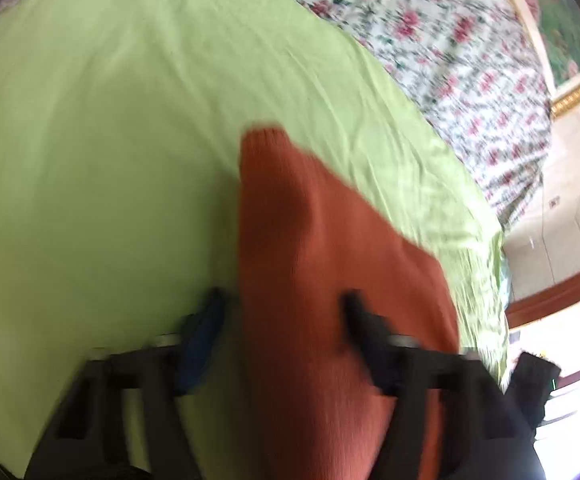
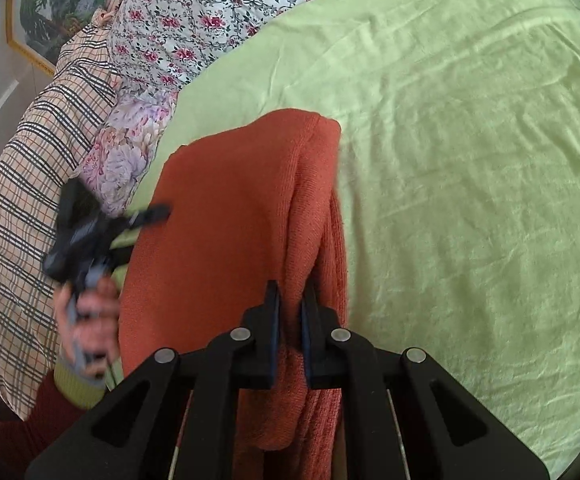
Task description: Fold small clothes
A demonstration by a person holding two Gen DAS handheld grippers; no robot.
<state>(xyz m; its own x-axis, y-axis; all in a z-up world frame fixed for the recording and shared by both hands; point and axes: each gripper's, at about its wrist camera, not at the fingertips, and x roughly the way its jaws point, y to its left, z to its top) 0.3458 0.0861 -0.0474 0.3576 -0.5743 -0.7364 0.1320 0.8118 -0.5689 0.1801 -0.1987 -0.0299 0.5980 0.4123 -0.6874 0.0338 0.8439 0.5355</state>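
Garment: rust-orange knitted piece [image 2: 226, 216] lying on the green sheet [image 2: 470, 184], one long side doubled over into a thick ridge that runs from the far corner back toward the near edge
Garment, left wrist view: same orange knit [image 1: 330, 280] fills the near middle, blurred, its far corner poking out onto the green sheet [image 1: 110, 140]
Right gripper: right gripper [image 2: 290, 320] clenched tight on the folded ridge at the garment's near end, and the cloth bunches between the two black fingers and hangs down past them
Left gripper, own view: left gripper [image 1: 282, 312] with fingers spread apart, one finger over bare sheet to the left, the other over the orange knit; nothing pinched between them, though blur hides whether the tips touch the cloth
Left gripper, from the right wrist: left gripper [image 2: 146, 216] comes in from the left, blurred, fingertips at the garment's left edge
Left hand: left hand [image 2: 86, 312] wrapped round the handle, green cuff and dark red sleeve below it
Bedding, far side: floral quilt [image 2: 210, 12] bunched along the far edge of the sheet
Bedding, left side: checked cloth [image 2: 30, 184] and a pale peony-print pillow [image 2: 126, 160] just beside the garment's left edge
Wall: framed landscape picture [image 2: 54, 4] in the far left corner
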